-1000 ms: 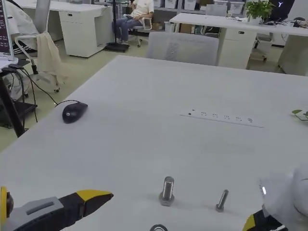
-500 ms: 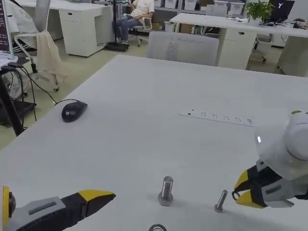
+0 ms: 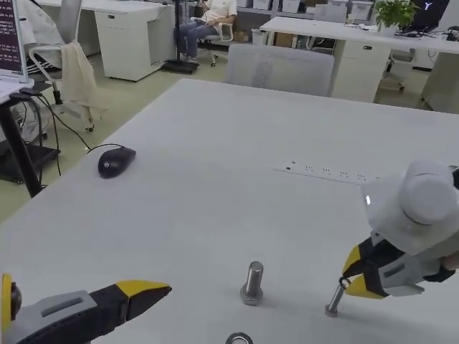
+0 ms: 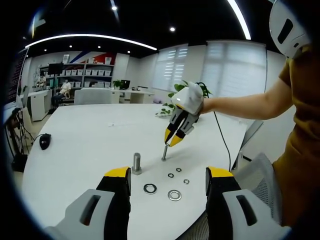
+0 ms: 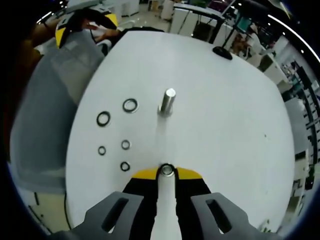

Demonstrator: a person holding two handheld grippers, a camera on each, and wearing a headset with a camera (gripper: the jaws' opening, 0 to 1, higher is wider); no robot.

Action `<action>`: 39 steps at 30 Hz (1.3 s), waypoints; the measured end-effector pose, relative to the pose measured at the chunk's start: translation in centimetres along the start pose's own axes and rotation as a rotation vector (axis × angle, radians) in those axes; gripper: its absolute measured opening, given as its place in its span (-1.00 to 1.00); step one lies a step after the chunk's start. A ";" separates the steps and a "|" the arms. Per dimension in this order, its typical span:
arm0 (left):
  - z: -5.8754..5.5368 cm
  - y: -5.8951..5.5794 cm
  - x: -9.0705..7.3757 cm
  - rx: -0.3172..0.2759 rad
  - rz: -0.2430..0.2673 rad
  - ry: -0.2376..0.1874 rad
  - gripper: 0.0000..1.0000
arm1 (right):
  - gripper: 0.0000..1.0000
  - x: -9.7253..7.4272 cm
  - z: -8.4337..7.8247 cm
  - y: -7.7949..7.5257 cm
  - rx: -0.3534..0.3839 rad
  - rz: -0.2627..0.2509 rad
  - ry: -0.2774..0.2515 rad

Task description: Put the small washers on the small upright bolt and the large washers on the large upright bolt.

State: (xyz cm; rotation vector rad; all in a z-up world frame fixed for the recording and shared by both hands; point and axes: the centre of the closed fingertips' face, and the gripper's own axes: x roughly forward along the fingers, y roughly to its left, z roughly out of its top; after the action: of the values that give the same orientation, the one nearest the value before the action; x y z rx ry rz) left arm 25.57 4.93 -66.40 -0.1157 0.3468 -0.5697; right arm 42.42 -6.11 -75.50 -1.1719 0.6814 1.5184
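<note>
The large upright bolt (image 3: 252,283) stands near the table's front edge, with the small upright bolt (image 3: 334,299) to its right. My right gripper (image 3: 346,281) is shut on a small washer (image 5: 167,170), held right at the top of the small bolt (image 4: 164,152). My left gripper (image 4: 168,174) stands open and holds nothing, short of the large bolt (image 4: 136,163). Two large washers (image 4: 150,188) (image 4: 174,195) and three small washers (image 4: 178,170) lie flat in front of the bolts.
A black mouse (image 3: 115,160) with its cable lies at the table's left. A power strip (image 3: 326,173) is set into the table further back. A grey chair back (image 3: 280,69) stands at the far edge. A person sits at a distant desk.
My right gripper has come in from the lower right and risen to the top of the small bolt, with the washer in its tips. The left gripper has stayed put.
</note>
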 end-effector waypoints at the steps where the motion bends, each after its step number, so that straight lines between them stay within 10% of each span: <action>1: 0.0 0.0 0.0 0.000 0.000 0.000 0.19 | -0.76 0.0 0.0 0.0 0.000 0.002 0.001; 39: -0.7 -0.1 -0.1 -0.031 -0.003 0.006 0.21 | -0.74 3.8 -1.7 0.1 -0.026 0.069 0.069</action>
State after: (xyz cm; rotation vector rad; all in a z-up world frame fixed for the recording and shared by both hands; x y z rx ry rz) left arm 25.17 4.91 -67.05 -0.1442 0.3614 -0.5681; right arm 42.96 -6.22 -79.61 -1.2363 0.7578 1.5536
